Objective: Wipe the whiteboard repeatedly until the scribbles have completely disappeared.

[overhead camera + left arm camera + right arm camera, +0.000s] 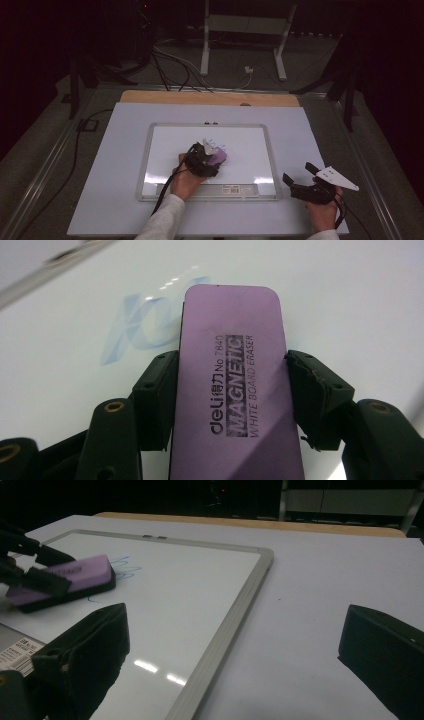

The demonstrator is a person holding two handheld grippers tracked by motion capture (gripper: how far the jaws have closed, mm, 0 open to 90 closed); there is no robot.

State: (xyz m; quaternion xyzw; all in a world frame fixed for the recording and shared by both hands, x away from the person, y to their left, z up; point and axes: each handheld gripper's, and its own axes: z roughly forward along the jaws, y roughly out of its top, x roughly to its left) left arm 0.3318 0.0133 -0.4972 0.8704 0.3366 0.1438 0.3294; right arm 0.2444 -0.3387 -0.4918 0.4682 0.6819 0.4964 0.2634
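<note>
The left tongs [230, 390] pinch the eraser [232, 385] on the whiteboard [250, 145], mid-wipe beside the blue scribble [145, 322], which it must sweep over next; right tongs [235, 650] spread, idle.

Eraser [232, 390] near end cut off at 6 o'clock edge; blue marks [145, 322] beneath it partly hidden.

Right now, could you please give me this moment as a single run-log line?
left gripper: shut on purple whiteboard eraser | eraser: on whiteboard, at blue marker scribble | right gripper: open, empty, beside board
</note>
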